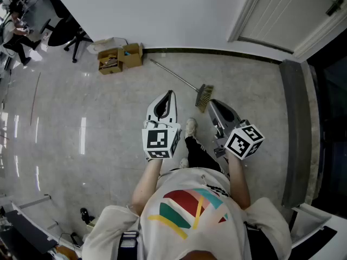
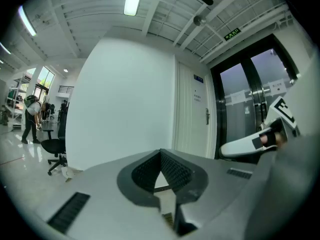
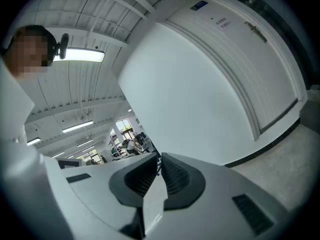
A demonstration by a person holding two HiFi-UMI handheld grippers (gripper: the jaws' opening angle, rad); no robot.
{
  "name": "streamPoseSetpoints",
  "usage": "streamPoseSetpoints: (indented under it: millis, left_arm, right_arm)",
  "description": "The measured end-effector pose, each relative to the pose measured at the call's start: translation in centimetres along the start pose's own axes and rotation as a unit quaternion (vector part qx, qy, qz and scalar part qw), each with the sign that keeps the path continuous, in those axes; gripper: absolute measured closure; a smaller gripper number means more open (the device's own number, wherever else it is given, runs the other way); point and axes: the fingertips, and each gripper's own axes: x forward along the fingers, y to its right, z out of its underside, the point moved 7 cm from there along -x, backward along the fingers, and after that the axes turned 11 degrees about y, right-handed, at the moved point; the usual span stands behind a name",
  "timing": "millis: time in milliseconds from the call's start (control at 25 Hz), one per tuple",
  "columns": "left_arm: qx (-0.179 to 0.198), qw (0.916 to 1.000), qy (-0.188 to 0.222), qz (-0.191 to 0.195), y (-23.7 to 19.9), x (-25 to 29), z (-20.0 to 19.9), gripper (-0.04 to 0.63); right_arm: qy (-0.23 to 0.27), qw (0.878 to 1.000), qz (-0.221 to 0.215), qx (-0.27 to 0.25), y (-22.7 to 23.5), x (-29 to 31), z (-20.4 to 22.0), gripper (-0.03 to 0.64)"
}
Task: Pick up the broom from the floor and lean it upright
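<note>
The broom (image 1: 204, 97) lies on the floor (image 1: 97, 118) by the wall's foot, its thin handle slanting to the cardboard boxes (image 1: 120, 57); neither gripper view shows it. Left tongs (image 1: 170, 93) and right tongs (image 1: 213, 103) are pressed together, empty.

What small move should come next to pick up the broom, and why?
Probably open the right gripper and lower it toward the handle of the broom. The broom lies flat on the floor near the wall, untouched. The right gripper and the left gripper are both shut, empty and held level.
</note>
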Motion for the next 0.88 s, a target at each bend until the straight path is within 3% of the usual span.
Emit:
streamPoseSetpoints:
  millis: [320,520,720,880]
  left_arm:
    - [0.007,0.9996,-0.025,-0.012,-3.2,12.5,2.5,0.551]
    - [0.015,0.9991,-0.03,-0.027,-5.4,20.8,2.6,0.551]
    - [0.021,0.9986,-0.032,-0.036,-7.4,26.6,3.1,0.551]
    - [0.018,0.9986,-0.036,-0.035,-8.2,29.7,3.4,0.551]
  right_arm:
    - [-0.036,0.999,-0.014,-0.009,9.0,11.4,-2.9,0.603]
    - [-0.031,0.999,-0.009,0.01,15.2,17.5,-6.2,0.603]
    - [-0.046,0.999,-0.004,-0.017,19.3,21.5,-7.9,0.603]
    - [-0.041,0.999,-0.006,-0.01,20.9,23.0,-8.6,0.603]
